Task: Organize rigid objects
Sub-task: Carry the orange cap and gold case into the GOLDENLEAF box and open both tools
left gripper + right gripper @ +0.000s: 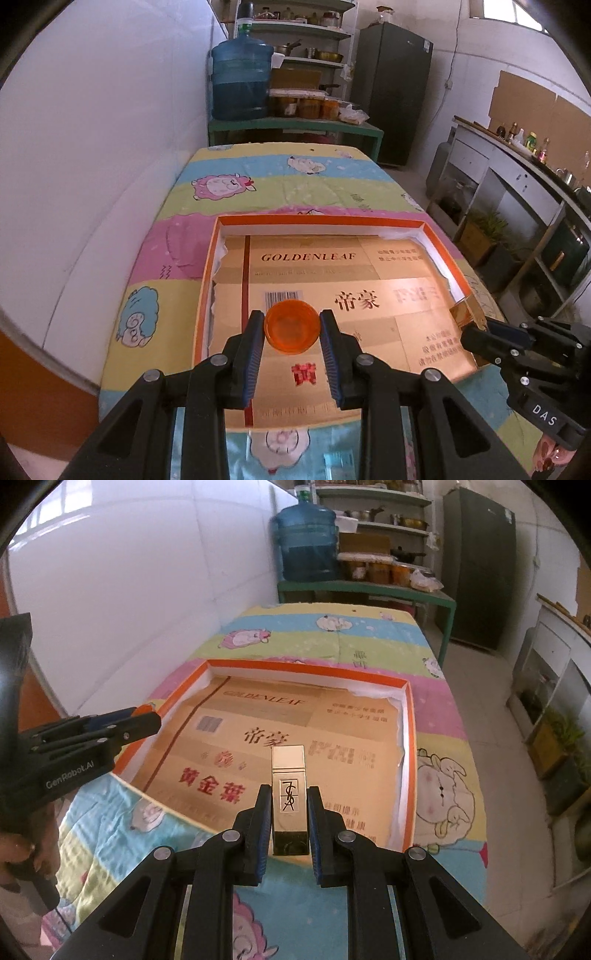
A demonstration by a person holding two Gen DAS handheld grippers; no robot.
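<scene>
Pinching a small orange cup (291, 328) by its round sides, the left gripper (291, 334) holds it over the tray (317, 220), while the right gripper (289, 812) clamps a gold case (288, 794) above the tray's near edge; both look light, stiff and slippery.

surface: table (295, 184) with cartoon sheep cloth | on it: orange-rimmed shallow box (317, 220)

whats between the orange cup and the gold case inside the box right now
Nothing but the bare printed cardboard lining of the orange-rimmed box. The left wrist view shows the orange cup and the gold case with only that lining between them.
</scene>
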